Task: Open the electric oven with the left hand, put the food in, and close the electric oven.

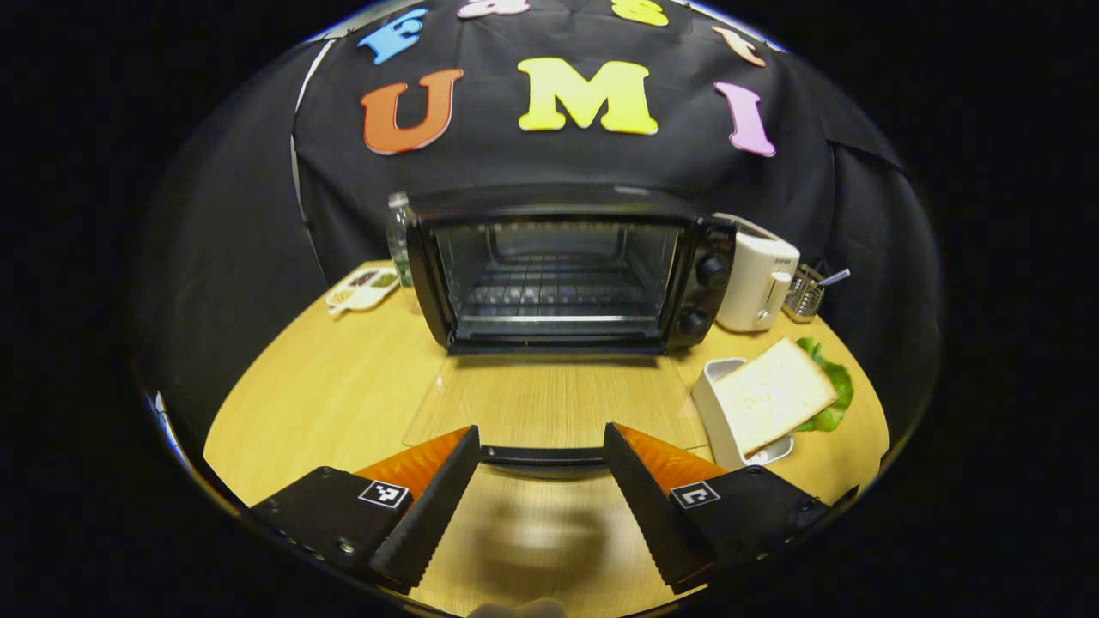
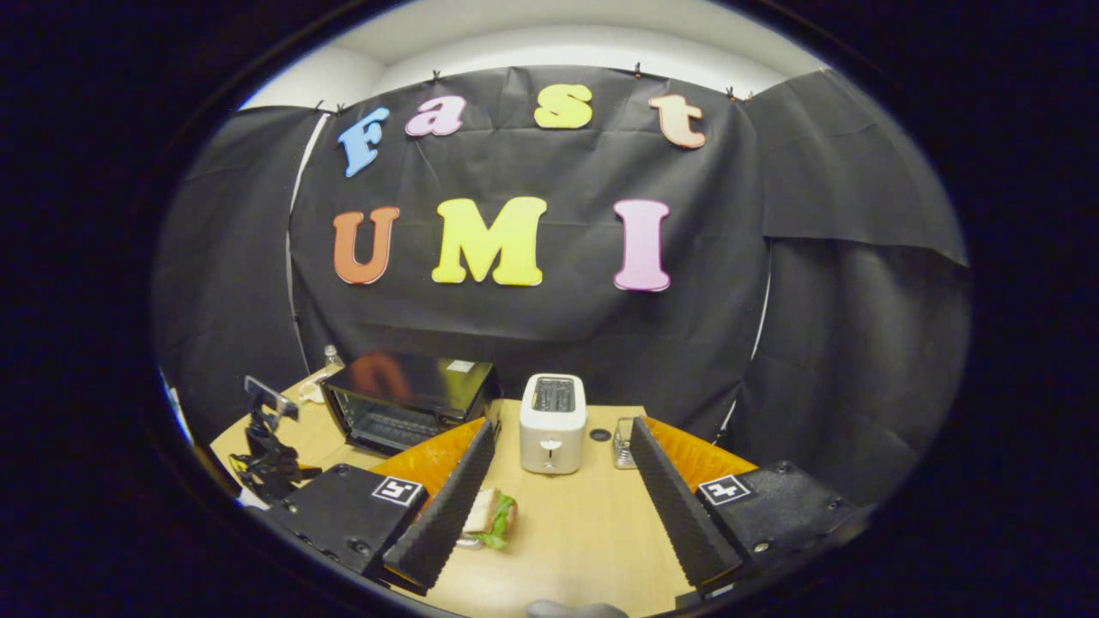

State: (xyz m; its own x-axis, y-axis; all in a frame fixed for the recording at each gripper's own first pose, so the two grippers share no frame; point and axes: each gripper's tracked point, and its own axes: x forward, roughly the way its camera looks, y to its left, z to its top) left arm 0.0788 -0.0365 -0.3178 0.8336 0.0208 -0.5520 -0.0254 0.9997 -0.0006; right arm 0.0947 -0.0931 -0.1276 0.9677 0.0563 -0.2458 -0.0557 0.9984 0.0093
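Observation:
The black electric oven (image 1: 567,270) stands at the back of the wooden table with its glass door (image 1: 558,399) folded down flat toward me and its wire rack bare. The door's dark handle (image 1: 543,456) lies between the spread fingers of my left gripper (image 1: 541,433), which is open and not pressing on it. A sandwich of white bread and lettuce (image 1: 777,390) rests on a white dish (image 1: 708,403) right of the door. In the right gripper view the sandwich (image 2: 491,515) sits beside the left finger of my right gripper (image 2: 564,425), open and held above the table. The oven (image 2: 403,399) is at far left.
A white toaster (image 1: 755,275) stands right of the oven, with a small metal holder (image 1: 807,292) beyond it. A plastic bottle (image 1: 397,236) and a small divided tray (image 1: 362,287) sit left of the oven. Black cloth walls close the back and sides.

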